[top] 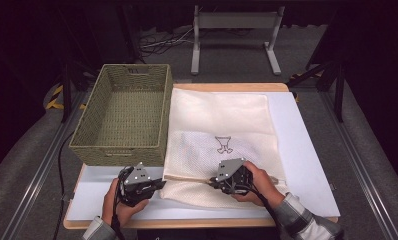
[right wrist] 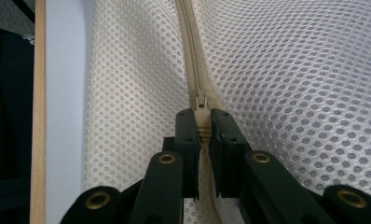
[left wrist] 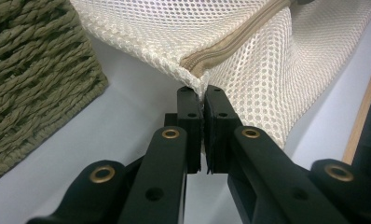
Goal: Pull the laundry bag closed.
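Note:
A cream mesh laundry bag (top: 217,135) lies flat on the white table top, a small dark figure printed near its middle. Its zipper (top: 187,178) runs along the near part of the bag. My left gripper (top: 162,183) is shut on the bag's corner at the zipper's end (left wrist: 196,77), lifting the mesh slightly. My right gripper (top: 212,181) is shut on the zipper pull (right wrist: 202,119), with the zipper track (right wrist: 189,46) running straight away from the jaws. A hand holds each gripper near the table's front edge.
A woven olive-green basket (top: 122,112) stands at the table's left, its wall (left wrist: 34,70) close beside my left gripper. The white table top (top: 307,150) shows bare at the right. A grey metal stand (top: 234,37) is on the floor behind.

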Action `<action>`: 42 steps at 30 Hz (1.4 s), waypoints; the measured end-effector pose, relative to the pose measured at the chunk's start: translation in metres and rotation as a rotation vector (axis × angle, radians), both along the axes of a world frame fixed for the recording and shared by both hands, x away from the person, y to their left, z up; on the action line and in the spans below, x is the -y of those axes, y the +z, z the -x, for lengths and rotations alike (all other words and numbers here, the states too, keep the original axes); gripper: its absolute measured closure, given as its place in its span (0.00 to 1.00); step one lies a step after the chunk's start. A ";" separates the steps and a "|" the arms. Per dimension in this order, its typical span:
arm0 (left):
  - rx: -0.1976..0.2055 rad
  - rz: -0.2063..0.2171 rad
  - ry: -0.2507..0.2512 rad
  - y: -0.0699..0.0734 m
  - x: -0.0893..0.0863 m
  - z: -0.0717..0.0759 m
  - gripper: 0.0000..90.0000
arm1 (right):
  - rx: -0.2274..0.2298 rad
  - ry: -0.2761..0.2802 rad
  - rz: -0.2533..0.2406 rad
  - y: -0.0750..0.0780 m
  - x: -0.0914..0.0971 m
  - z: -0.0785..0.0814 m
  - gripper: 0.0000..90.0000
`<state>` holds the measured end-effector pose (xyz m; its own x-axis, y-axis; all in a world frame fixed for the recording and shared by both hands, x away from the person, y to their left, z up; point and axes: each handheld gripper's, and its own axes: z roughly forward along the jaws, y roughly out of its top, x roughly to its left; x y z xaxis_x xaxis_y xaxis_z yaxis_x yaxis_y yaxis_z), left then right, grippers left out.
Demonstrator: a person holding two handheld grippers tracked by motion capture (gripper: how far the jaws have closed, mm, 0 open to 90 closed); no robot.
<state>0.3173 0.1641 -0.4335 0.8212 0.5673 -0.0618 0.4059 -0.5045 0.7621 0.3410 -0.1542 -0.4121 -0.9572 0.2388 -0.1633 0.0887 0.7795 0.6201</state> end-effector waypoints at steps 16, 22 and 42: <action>0.000 -0.004 0.002 0.000 -0.001 0.000 0.96 | -0.006 -0.013 0.006 -0.001 0.008 0.001 0.92; -0.001 -0.002 0.006 0.000 -0.001 0.000 0.96 | -0.008 -0.016 0.010 -0.001 0.011 0.002 0.92; -0.001 -0.011 0.005 -0.001 -0.002 -0.001 0.96 | -0.010 -0.040 0.014 -0.001 0.027 0.004 0.92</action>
